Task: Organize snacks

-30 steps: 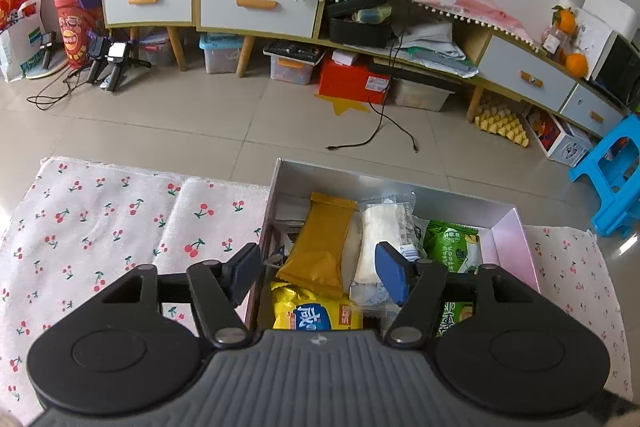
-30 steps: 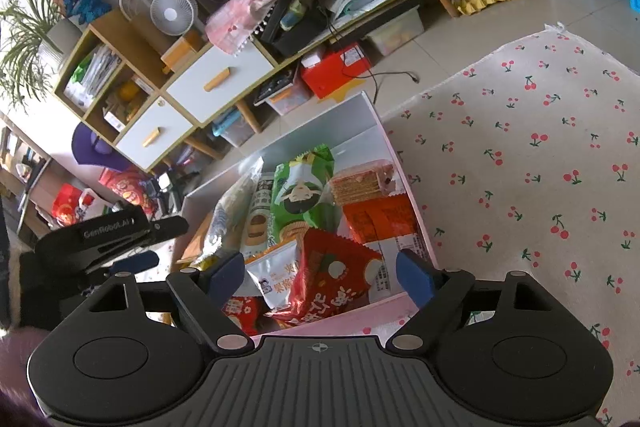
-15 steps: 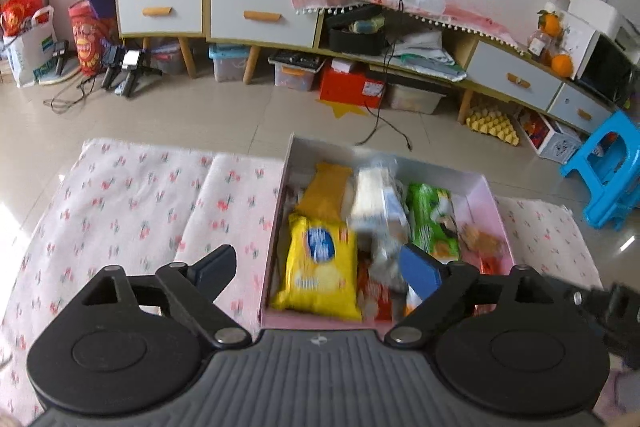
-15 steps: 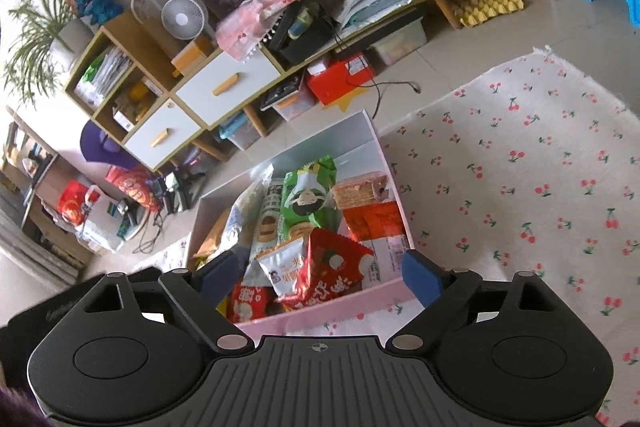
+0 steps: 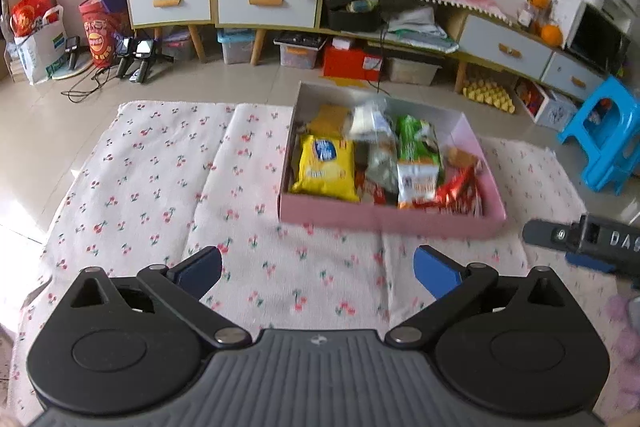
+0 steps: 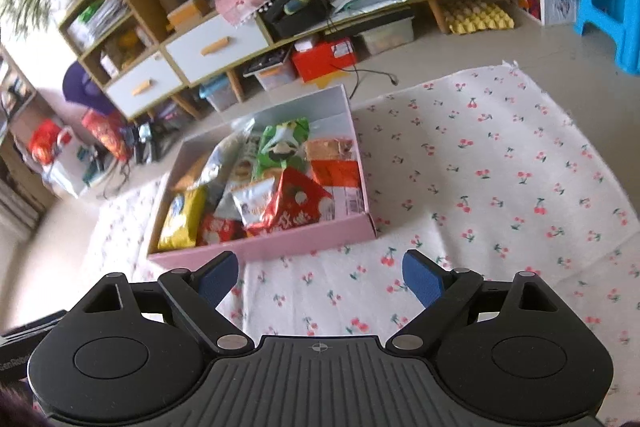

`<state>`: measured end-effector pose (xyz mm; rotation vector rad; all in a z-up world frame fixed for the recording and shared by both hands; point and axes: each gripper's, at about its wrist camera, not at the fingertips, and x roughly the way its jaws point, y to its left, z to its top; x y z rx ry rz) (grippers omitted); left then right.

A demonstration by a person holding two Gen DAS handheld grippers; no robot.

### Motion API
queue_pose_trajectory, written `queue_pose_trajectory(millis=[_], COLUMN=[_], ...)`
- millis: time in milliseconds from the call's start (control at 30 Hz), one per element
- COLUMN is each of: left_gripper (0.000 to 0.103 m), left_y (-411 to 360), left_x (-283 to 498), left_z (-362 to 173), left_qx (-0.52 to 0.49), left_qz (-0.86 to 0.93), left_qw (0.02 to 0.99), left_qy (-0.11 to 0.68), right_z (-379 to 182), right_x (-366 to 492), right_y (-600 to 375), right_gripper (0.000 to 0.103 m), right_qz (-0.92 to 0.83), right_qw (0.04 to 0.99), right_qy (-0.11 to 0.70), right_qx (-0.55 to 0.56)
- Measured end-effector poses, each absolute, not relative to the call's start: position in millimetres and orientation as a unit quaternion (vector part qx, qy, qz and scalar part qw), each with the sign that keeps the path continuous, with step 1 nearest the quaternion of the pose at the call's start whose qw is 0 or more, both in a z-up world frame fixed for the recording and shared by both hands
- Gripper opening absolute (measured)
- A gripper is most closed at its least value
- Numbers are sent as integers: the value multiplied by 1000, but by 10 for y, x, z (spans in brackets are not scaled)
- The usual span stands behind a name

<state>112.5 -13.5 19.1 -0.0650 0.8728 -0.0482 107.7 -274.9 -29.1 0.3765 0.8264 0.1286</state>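
A pink box [image 5: 384, 219] full of snack packs sits on a cherry-print cloth [image 5: 160, 187]. Inside lie a yellow pack [image 5: 326, 167], a green pack [image 5: 416, 143] and a red pack [image 6: 296, 203]. The box also shows in the right wrist view [image 6: 280, 245]. My left gripper [image 5: 318, 273] is open and empty, over the cloth a little short of the box's near wall. My right gripper [image 6: 320, 277] is open and empty, just behind the box's near right corner. Its body shows at the right edge of the left wrist view [image 5: 588, 239].
Low cabinets with white drawers [image 5: 264, 3] stand along the far wall, with storage boxes [image 5: 352, 61] beneath. A blue stool [image 5: 604, 131] stands to the right of the cloth. Bags [image 5: 36, 39] and cables lie on the floor at the left.
Both grippers have pulled back and up from the box. The left gripper, which was over the snacks, has opened wider and now hangs over the cloth. The snacks stay in the box.
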Motion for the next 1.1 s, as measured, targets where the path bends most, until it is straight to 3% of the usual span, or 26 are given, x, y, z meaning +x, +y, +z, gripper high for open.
queue_pose_trajectory(millis=[300,1100], left_gripper=[102,102], left_y=[-192,-117], left_x=[897,599], left_z=[170,129], left_qx=[-5,-1], left_qz=[-8,15], left_qw=[901,899], left_qy=[434,437], right_z=[-156,-132], right_x=[719,323], right_y=[-2474,-2019], right_gripper=[93,96], right_qz=[77,75], right_qw=[908,918], right_qy=[404,390], right_qx=[73,-11])
